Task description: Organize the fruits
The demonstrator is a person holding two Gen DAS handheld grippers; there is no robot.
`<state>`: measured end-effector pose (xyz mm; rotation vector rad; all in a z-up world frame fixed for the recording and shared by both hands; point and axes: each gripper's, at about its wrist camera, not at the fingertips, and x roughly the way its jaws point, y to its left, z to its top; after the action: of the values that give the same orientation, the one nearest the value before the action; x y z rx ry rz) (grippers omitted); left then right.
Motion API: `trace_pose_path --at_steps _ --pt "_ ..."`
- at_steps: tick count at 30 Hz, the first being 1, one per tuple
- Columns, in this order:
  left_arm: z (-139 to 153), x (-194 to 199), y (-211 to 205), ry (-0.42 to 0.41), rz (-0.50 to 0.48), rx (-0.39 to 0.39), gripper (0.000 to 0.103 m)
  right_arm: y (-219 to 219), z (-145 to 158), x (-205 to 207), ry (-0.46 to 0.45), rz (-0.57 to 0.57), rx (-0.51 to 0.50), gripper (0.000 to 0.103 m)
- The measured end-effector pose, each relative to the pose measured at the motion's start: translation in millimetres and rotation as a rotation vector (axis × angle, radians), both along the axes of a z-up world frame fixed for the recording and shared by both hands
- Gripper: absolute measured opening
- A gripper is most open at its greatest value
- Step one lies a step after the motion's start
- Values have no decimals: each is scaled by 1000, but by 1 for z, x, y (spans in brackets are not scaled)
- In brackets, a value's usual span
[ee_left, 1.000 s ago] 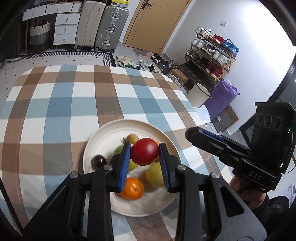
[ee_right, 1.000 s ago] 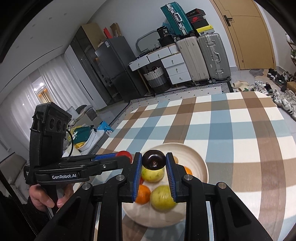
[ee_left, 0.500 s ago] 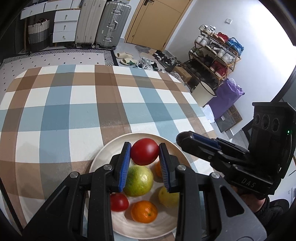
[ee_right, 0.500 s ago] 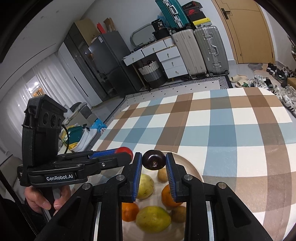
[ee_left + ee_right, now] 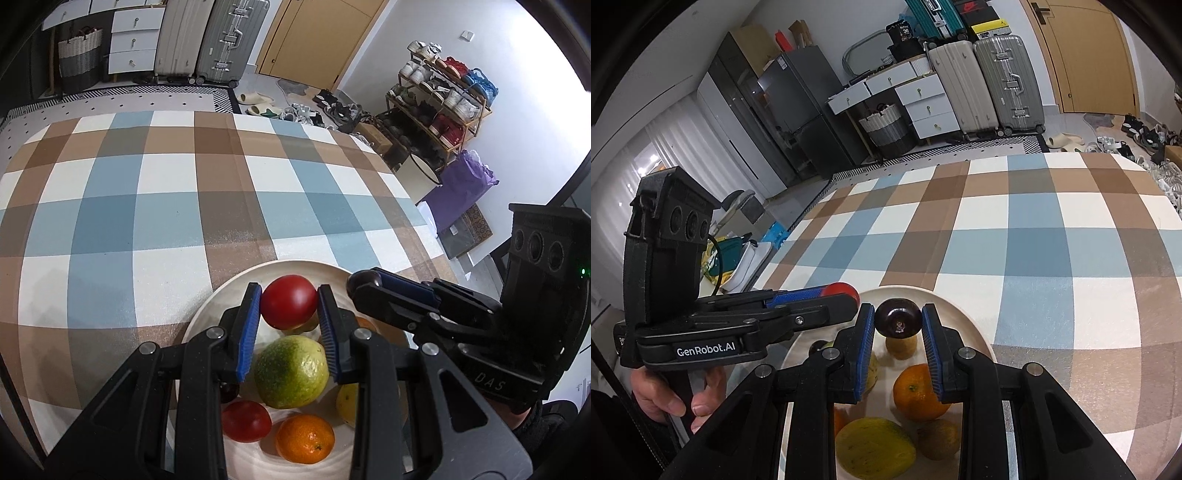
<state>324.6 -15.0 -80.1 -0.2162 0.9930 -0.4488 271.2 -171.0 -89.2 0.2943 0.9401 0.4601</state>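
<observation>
Nearest your left wrist camera, at six o'clock, an orange [image 5: 305, 438] and a small red fruit [image 5: 246, 426] lie at the near side of the cream plate [image 5: 221, 299], with a large green-yellow fruit [image 5: 291, 371] just beyond them, low between the black arms of your left gripper [image 5: 289, 308]. Its blue pads are clamped on a red tomato [image 5: 289, 306], which sits right at the fingertips, pressed on both sides at nine and three o'clock and held above the fruit on the plate. At three o'clock from there, your right gripper [image 5: 364, 282] reaches in over the plate's rim with something dark at its tip. From the right wrist camera, near to far, a yellow fruit [image 5: 875, 446] and a brown kiwi [image 5: 940, 439] lie at six o'clock, then an orange [image 5: 918, 392], then another brown fruit [image 5: 902, 345] directly under the fingertips. Your right gripper [image 5: 897, 321] is closed tight on a dark plum [image 5: 897, 322], gripped at the very tips over the far part of the plate. At nine o'clock your left hand [image 5: 677, 395] holds the other gripper's handle, the tomato showing red at its tip. Beyond the plate the checked tablecloth [image 5: 1034, 236] stretches toward twelve o'clock, and farthest off stand suitcases [image 5: 986, 85] and a wooden door [image 5: 1086, 55].
</observation>
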Motion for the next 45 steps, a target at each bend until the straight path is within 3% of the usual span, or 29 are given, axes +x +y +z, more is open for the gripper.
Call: trace_pose_path --at_steps 14,24,27,34,37,39,45 --pt "19 -15 -2 -18 0 14 28 -10 10 -9 -23 -39 6 33" --pt "51 -58 1 -75 8 23 28 -10 40 -38 -90 -56 6 37" --pt "60 -72 3 -94 15 27 29 -11 51 -52 -122 -65 6 43" --pt "79 -111 12 -164 49 37 42 -11 75 -82 -201 -86 6 49" --pt "83 -129 17 -202 86 57 61 -10 80 -95 -231 -92 7 52" --pt "84 -139 22 -232 127 68 77 -9 82 -105 -249 -98 6 64" --pt "86 -171 32 -304 187 94 85 -8 84 -130 -314 -125 6 81"
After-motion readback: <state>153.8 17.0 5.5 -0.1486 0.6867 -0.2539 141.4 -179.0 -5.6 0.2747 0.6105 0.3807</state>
